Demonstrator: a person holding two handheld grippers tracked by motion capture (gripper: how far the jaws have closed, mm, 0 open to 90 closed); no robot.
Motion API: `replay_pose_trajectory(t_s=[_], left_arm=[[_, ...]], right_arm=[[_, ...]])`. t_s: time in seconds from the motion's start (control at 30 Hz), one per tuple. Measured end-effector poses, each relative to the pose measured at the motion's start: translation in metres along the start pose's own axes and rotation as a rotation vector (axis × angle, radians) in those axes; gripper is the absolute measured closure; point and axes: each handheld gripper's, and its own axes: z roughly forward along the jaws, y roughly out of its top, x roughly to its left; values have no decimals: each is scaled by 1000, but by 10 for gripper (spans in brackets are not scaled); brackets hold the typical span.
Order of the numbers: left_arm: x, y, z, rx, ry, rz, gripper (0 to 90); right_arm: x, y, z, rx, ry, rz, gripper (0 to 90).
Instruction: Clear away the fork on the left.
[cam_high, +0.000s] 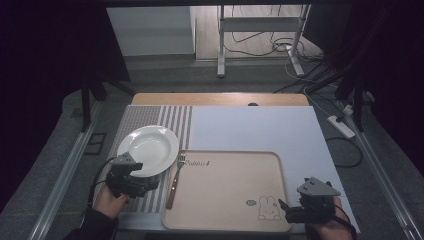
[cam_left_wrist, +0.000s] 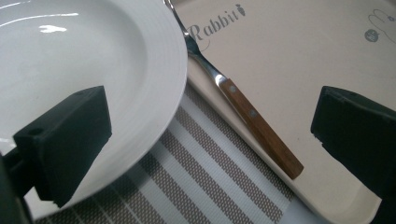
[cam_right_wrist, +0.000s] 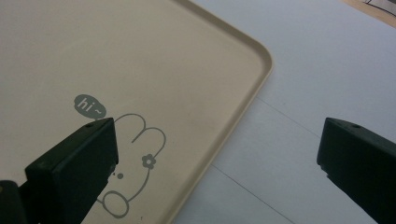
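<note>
Left gripper (cam_high: 145, 186) is hovering, jaws spread wide, over the round white ceramic plate's (cam_high: 150, 145) near rim, beside the wooden-handled fork (cam_high: 175, 181). Right gripper (cam_high: 286, 210) is hanging unclenched, holding nothing, over the beige rabbit-printed tray's (cam_high: 225, 185) near right corner.

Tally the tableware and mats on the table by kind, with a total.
Round white ceramic plate: 1
Wooden-handled metal fork: 1
Beige rectangular tray with rabbit print: 1
Grey-and-white striped placemat: 1
Total: 4

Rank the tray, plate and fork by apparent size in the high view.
1. Beige tray, clearly the largest.
2. White plate.
3. Wooden-handled fork, the smallest: nearly as long as the plate is wide, but far thinner.
</note>
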Motion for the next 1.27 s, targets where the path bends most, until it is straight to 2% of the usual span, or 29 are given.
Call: replay_pose_trajectory(t_s=[0.3, 0.47, 0.67, 1.03, 1.27], left_arm=[[-1, -15, -13, -19, 8, -27, 0], [-4, -21, -18, -14, 33, -23, 0], [-8, -27, -26, -38, 57, -28, 0], [-17, -33, -33, -31, 123, 3, 0], [-15, -33, -33, -30, 117, -14, 0]], right_arm=[[-1, 0, 0, 1, 1, 7, 0], [-2, 0, 0, -1, -1, 22, 0], [-4, 0, 0, -3, 1, 42, 0], [-7, 0, 3, 30, 19, 70, 0], [-7, 1, 5, 48, 26, 72, 0]])
